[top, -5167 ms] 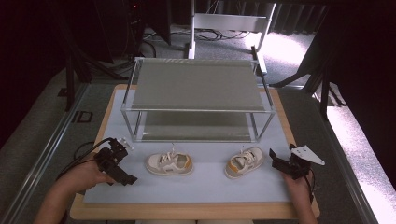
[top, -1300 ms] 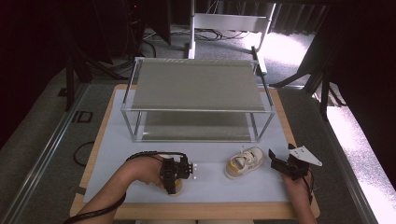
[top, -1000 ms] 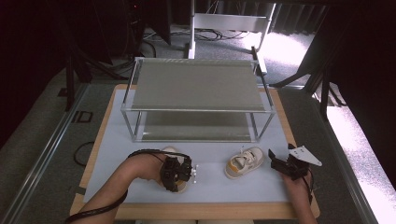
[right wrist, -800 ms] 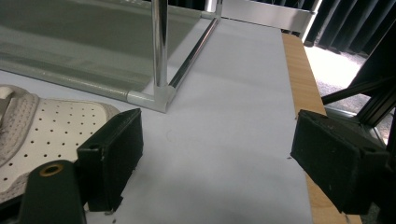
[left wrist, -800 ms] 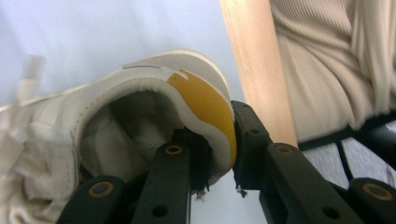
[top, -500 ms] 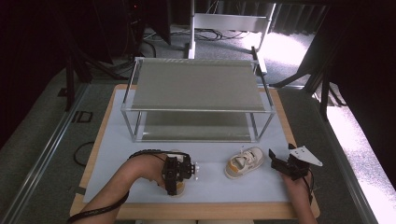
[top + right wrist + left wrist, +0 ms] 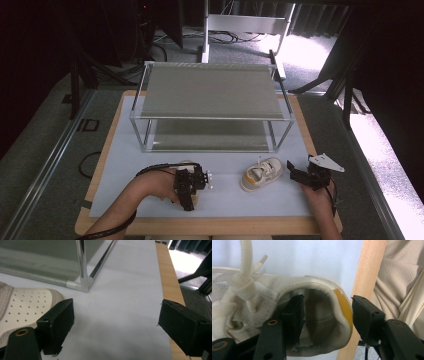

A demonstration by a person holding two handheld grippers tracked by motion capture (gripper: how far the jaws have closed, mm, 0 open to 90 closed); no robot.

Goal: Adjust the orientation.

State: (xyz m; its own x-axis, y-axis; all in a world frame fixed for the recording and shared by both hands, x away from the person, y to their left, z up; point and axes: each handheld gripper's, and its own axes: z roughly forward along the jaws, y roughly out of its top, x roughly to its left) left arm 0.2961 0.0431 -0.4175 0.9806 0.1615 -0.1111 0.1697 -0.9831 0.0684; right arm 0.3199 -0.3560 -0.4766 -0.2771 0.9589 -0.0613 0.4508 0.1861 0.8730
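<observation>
The left hand-held gripper (image 7: 325, 317) is seen with jaws apart astride the heel of a cream shoe (image 7: 312, 315), one jaw inside the opening and one outside. The right hand-held gripper (image 7: 115, 325) is held wide apart over the worktop (image 7: 230, 195), beside a second shoe (image 7: 261, 173) near the metal rack (image 7: 210, 92).

A two-tier silver metal rack (image 7: 212, 92) stands beyond the left gripper (image 7: 196, 179) and right gripper (image 7: 296, 176), on a pale grey mat (image 7: 125, 165) covering the wooden tabletop (image 7: 240, 226).
</observation>
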